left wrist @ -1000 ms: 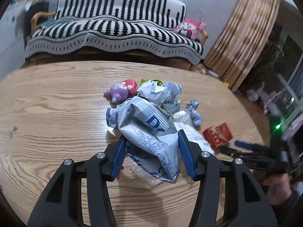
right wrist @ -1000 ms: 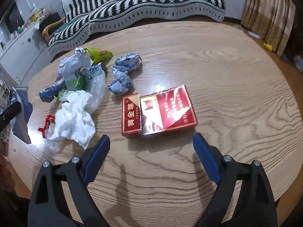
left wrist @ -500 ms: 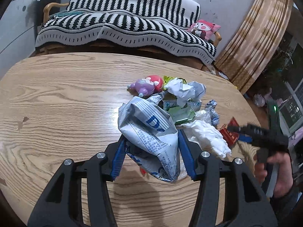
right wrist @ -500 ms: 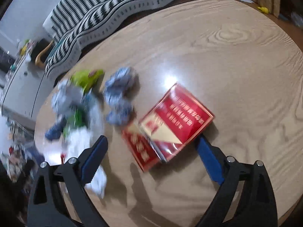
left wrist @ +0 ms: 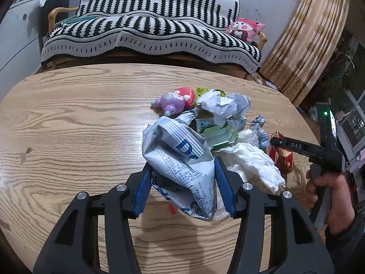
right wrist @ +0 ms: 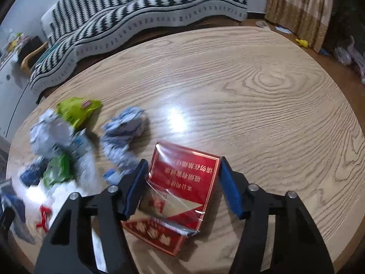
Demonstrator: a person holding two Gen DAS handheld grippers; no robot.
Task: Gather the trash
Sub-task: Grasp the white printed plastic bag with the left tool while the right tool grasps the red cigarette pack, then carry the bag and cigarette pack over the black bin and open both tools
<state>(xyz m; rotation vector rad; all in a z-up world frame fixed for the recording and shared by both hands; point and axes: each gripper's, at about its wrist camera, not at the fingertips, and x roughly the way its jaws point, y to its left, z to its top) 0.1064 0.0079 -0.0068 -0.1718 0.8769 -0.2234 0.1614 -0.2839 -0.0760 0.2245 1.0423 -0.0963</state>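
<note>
Since a second ago, right tool (right wrist: pixel 182 187) reaches the glossy red cardboard cigarette box (right wrist: pixel 182 182), closing around it; slippery film may skid. Left tool (left wrist: pixel 182 187) clamps the crumpled white-blue bag (left wrist: pixel 182 159).

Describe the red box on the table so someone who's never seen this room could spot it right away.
On the round wooden table, look just right of the heap of crumpled trash. The red box lies flat between the closing jaws of the right gripper. It is the only rigid, glossy thing there, with gold lettering.
</note>
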